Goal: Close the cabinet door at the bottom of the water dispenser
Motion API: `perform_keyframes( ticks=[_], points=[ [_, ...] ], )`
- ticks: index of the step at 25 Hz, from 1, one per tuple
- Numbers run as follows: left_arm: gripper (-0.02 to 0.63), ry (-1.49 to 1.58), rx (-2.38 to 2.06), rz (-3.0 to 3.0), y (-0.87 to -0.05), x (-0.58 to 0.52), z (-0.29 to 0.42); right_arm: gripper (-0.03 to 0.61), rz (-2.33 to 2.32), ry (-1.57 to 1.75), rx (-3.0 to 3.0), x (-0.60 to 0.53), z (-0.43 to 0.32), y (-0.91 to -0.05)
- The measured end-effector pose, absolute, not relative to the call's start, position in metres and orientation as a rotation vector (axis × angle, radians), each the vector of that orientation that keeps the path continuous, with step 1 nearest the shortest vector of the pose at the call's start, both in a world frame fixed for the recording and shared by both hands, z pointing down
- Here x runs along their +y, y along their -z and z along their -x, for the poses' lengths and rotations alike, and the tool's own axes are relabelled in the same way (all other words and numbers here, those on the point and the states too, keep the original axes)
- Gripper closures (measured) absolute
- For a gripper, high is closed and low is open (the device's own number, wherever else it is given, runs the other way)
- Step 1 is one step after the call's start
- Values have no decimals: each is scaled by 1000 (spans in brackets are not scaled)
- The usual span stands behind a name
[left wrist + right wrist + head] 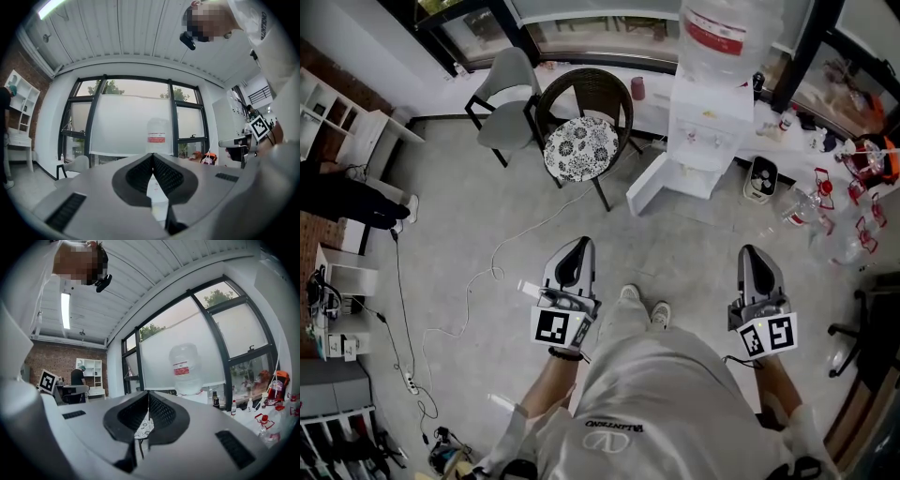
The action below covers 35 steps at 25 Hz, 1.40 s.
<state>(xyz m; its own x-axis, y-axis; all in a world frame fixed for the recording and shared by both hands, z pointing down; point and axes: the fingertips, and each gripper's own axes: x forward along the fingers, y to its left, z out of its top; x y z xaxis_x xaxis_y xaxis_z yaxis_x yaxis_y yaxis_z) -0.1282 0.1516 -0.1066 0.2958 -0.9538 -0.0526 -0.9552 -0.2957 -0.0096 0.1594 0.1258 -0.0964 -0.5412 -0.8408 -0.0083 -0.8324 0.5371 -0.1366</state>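
The white water dispenser [710,122] stands against the window wall at the upper right of the head view, with a big clear bottle [717,37] on top. Its bottom cabinet door [649,184] hangs open, swung out to the left over the floor. Both grippers are held level, well short of it. My left gripper [580,243] is shut and empty, as is my right gripper [751,250]. In the left gripper view the shut left gripper [152,155] points at the bottle [158,136]. In the right gripper view the bottle [185,369] lies right of the shut right gripper [148,393].
A wicker chair with a patterned cushion [581,145] stands left of the open door, a grey chair [508,94] beyond it. A white cable [469,291] trails over the floor at left. A small bin [761,178] and red-and-clear items [825,197] sit right of the dispenser. A person [347,197] stands far left.
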Motion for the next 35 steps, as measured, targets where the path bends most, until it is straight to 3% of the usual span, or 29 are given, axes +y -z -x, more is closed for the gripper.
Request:
perform_keyframes(
  ticks=[27,35],
  points=[
    [615,-68,1698,2674,75,26,199,561,1587,138,2664,31,-61,101],
    [615,-66,1654,2693,72,9,185,562,1530,124,2747,14,-39,87]
  ],
)
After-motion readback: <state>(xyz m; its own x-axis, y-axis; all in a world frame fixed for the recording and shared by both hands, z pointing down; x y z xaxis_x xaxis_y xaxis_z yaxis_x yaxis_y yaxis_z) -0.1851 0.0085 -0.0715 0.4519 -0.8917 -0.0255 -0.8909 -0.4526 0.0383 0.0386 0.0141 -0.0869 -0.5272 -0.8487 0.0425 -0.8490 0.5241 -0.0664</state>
